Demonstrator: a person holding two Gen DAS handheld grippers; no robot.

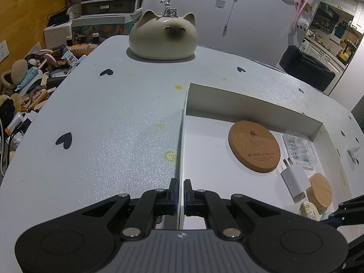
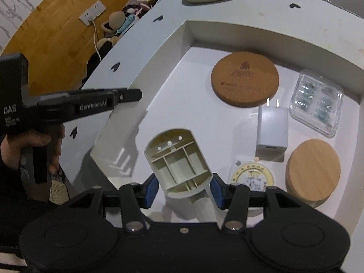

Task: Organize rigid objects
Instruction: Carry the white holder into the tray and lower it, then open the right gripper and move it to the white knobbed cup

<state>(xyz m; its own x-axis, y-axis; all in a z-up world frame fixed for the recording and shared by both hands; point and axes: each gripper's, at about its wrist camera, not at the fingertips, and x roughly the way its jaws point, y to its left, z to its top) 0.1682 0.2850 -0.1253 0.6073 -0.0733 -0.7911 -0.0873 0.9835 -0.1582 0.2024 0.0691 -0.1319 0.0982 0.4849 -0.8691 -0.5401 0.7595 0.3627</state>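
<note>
Right tool (image 2: 184, 187) grips cream holder (image 2: 178, 159); left tool (image 1: 180, 192) pinches box wall (image 1: 182, 136); two coasters inside.

Ahead of my left fingers (image 1: 174, 190) the pale grey worktop (image 1: 102, 118) carries black hearts and yellow spots. My blue-padded right fingers (image 2: 152, 187) flank a cream holder (image 2: 179, 159) over the white box (image 2: 186, 72); beyond lies a tan cork coaster (image 2: 244, 82).

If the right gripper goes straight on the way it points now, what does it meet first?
Probably the bare white floor of the box, since the right gripper points steeply down into it. The cream plastic part between its pads would touch first. Depth is unclear.
</note>
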